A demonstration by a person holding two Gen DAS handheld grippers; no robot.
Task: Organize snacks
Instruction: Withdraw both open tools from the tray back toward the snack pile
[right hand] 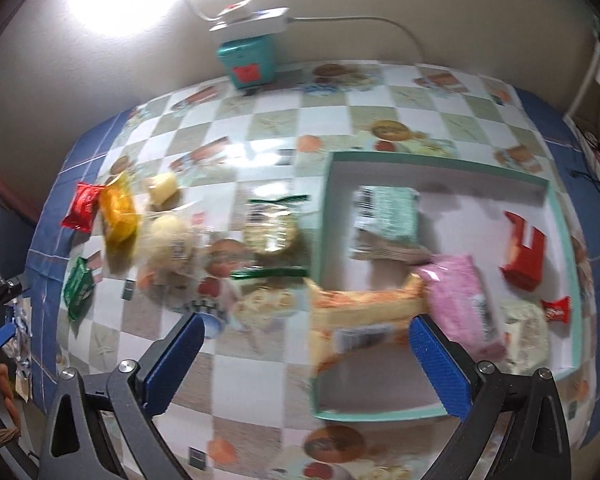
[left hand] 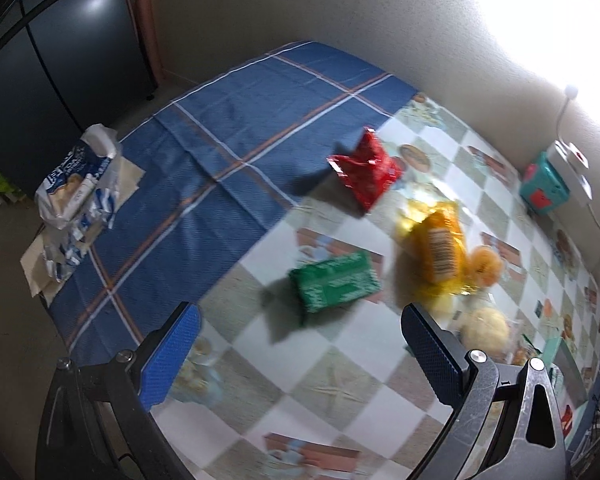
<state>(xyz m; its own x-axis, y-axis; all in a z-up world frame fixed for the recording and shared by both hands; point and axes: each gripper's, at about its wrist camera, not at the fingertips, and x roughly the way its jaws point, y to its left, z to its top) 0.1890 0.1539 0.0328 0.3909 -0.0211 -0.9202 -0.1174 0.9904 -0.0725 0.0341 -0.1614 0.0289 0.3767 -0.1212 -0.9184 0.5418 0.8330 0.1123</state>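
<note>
My left gripper (left hand: 300, 344) hovers open over the checked tablecloth, empty. Just beyond its fingers lies a green pack (left hand: 334, 286), with a yellow-orange pack (left hand: 436, 248) to its right and a red pack (left hand: 366, 168) farther off. My right gripper (right hand: 308, 356) is open and empty too, above the left rim of a teal-edged box (right hand: 380, 415). An orange pack (right hand: 364, 308) lies across that rim. Inside are a mint pack (right hand: 386, 214), a pink pack (right hand: 460, 304) and a red carton (right hand: 526, 246). A clear cracker pack (right hand: 272, 232) lies left of the box.
Torn blue-and-white wrappers (left hand: 76, 188) sit at the table's far left edge beside a dark cabinet (left hand: 40, 80). A small teal box (right hand: 252, 60) with a white power strip on it stands against the back wall. Pale round snacks (right hand: 170, 236) lie mid-table.
</note>
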